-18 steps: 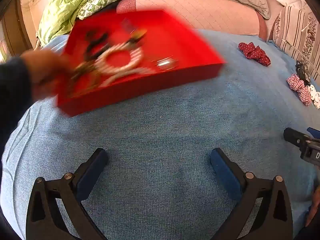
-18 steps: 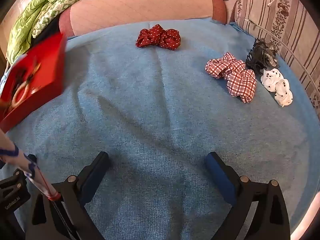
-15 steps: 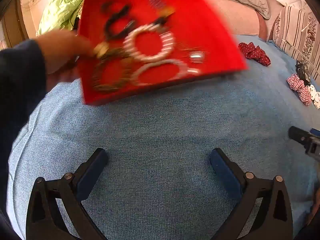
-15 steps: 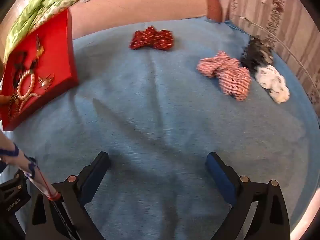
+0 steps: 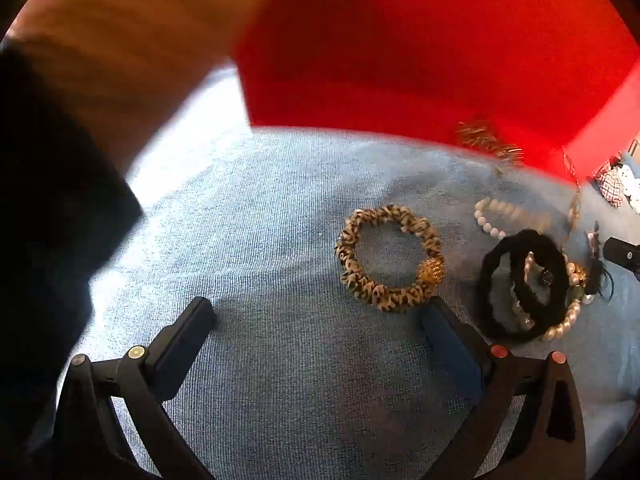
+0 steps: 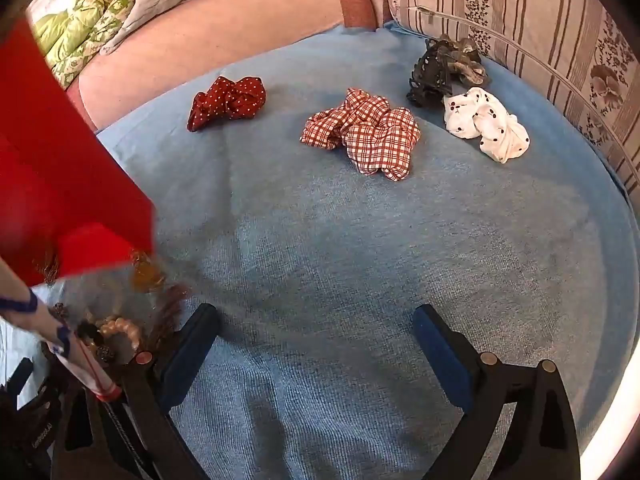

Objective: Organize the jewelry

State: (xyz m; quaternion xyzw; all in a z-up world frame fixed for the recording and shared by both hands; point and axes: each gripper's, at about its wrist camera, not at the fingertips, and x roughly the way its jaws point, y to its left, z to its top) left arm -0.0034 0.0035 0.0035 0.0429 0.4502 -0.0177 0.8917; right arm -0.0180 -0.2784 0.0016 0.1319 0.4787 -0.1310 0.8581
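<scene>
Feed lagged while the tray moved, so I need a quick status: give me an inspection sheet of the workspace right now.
Surface: blue blanket, bare between both grippers.
Job's things: red tray tipped overhead by a hand; leopard bracelet, pearl strand and black bands lie on the blanket.
Clutter: dotted red scrunchie, plaid scrunchie, white scrunchie, dark claw clip.
Grippers: left gripper and right gripper open, holding nothing.
Cables: nothing seen.
Surroundings: green quilt, striped cushion.

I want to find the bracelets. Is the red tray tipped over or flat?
Tipped. The red tray hangs tilted above the blue blanket, and the leopard bracelet and pearls lie on the blanket.
</scene>
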